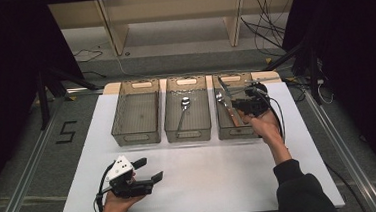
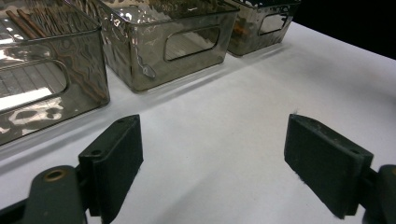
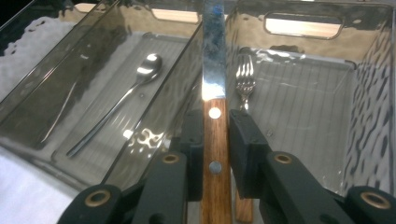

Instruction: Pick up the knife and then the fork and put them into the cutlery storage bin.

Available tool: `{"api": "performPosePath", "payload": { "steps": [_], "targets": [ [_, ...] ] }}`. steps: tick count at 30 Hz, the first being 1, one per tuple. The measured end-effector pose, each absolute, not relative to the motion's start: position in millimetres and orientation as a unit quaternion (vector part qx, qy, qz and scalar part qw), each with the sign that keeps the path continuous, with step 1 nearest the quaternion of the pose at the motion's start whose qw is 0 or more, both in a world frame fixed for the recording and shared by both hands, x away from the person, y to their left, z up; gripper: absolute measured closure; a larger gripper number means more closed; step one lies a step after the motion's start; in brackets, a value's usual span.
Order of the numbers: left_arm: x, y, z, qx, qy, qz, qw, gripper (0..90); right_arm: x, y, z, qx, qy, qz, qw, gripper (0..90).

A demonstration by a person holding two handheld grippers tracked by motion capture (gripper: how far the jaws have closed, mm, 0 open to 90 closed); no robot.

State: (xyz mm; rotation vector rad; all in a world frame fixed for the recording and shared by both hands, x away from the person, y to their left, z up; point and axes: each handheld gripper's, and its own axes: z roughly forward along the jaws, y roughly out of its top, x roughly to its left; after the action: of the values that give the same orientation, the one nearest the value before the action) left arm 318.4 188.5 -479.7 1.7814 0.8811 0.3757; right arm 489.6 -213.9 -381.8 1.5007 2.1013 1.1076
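My right gripper [image 1: 237,102] is shut on the wooden handle of a knife [image 3: 214,60], whose blade points forward over the wall between the middle bin [image 3: 116,37] and the right bin [image 3: 369,98]. In the high view the knife [image 1: 223,86] hangs above the right bin [image 1: 238,132]. A fork [image 3: 245,77] with a wooden handle lies in that bin. In the middle bin [image 1: 188,133] lies a steel spoon [image 1: 183,110]. My left gripper [image 1: 150,170] rests low over the white table [image 1: 221,179] at the front left, open, with nothing between its pads [image 2: 116,154].
The left bin [image 1: 137,135] stands beside the other two in a row at the back of the table. From the left gripper view the bins' smoky walls [image 2: 187,42] are just ahead. A shelf frame and cables sit on the floor beyond.
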Motion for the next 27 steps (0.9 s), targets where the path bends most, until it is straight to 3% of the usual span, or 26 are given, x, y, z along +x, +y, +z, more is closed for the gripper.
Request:
{"api": "performPosePath", "payload": {
  "steps": [27],
  "targets": [
    [318.4, 188.7, -479.4, 0.747, 0.368, 0.157, 0.531, 19.4, 533.6, -217.5, -403.7, 0.580, 0.732, 0.319, 0.163, 77.0]
  ]
}}
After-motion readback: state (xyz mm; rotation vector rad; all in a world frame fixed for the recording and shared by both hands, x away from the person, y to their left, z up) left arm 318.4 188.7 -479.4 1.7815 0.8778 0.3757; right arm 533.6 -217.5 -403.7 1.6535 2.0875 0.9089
